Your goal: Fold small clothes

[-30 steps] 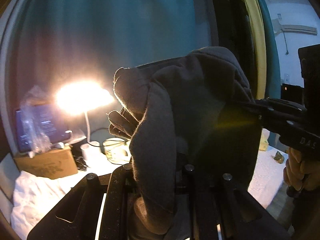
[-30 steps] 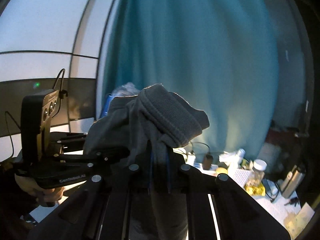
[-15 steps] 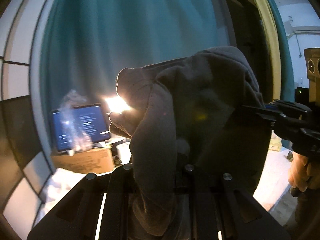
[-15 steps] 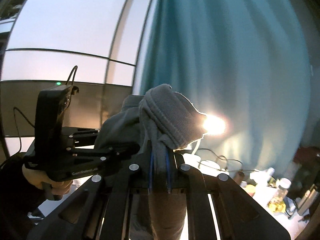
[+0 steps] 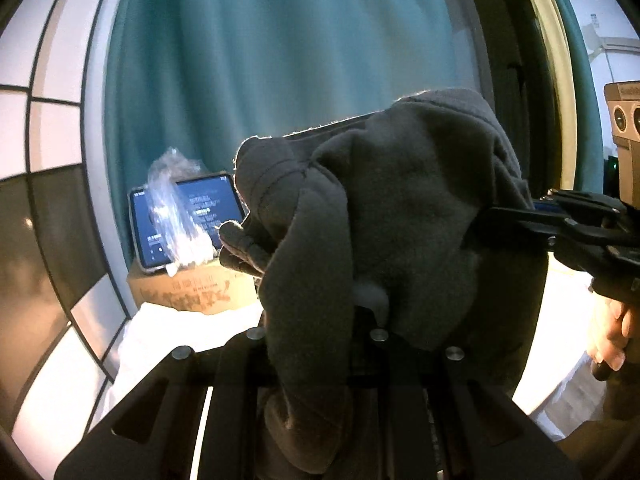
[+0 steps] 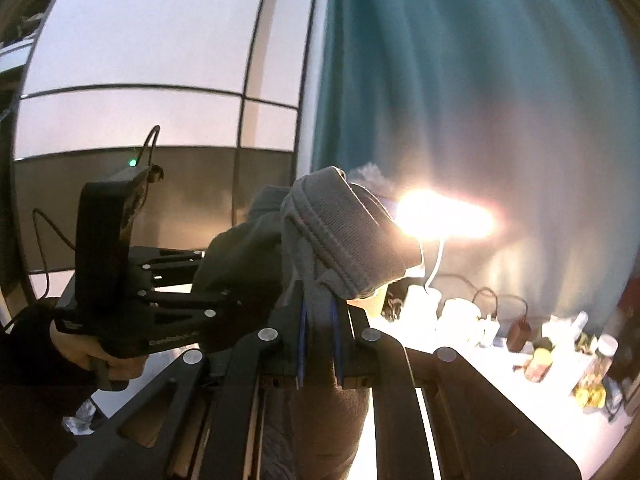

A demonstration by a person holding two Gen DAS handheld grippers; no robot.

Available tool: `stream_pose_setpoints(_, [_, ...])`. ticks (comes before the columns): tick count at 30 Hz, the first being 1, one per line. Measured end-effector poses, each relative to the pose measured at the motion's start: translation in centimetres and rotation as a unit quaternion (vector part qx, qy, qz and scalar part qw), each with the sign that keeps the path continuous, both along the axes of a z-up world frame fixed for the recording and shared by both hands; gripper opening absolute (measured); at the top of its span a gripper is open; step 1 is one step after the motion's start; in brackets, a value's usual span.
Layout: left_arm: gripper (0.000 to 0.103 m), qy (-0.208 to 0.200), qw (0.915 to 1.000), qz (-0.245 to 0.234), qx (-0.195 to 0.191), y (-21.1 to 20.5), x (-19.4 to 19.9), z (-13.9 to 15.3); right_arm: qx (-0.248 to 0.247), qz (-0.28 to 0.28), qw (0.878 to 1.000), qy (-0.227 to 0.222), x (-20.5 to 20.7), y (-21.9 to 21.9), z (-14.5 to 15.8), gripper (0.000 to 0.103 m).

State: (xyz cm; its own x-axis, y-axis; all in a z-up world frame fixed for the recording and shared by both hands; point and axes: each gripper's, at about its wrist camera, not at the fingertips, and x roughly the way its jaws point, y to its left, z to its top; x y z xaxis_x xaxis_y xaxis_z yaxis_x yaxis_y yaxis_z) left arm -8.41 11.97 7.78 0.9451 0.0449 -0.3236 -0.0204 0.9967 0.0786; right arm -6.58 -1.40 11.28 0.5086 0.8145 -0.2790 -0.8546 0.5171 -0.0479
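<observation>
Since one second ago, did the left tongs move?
Yes. The left tongs, shut on the grey garment, swung left: the tablet shifted right in their view.

Both views are dim and bowed by the fisheye, with black corners. In the right wrist view a lamp [image 6: 444,216] blazes, flaring over the curtain [image 6: 500,80] and washing out the desk [image 6: 500,384]. The garment [image 5: 400,216] is backlit, rim-lit along its top. The window [image 6: 140,60] glows pale. Edges smear softly.
</observation>
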Motion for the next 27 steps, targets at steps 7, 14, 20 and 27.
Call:
stream_pose_setpoints(7, [0.016, 0.016, 0.9998, -0.008, -0.010, 0.4, 2.2, -1.2, -0.002, -0.021, 0.999, 0.035, 3.3, -0.1, -1.8, 0.012])
stream_pose_setpoints(14, [0.016, 0.030, 0.9990, -0.017, -0.027, 1.0, 4.6, -2.8, -0.015, -0.032, 0.997, 0.062, 6.4, 0.3, -3.7, 0.012])
stream_pose_setpoints(20, [0.016, 0.051, 0.9973, -0.020, -0.049, 2.0, 7.2, -4.5, -0.028, -0.038, 0.995, 0.088, 9.5, 1.3, -5.7, 0.012])
stream_pose_setpoints(27, [0.016, 0.088, 0.9938, -0.030, -0.061, 2.8, 10.2, -6.6, -0.038, -0.050, 0.990, 0.124, 13.3, 2.4, -8.4, 0.012])
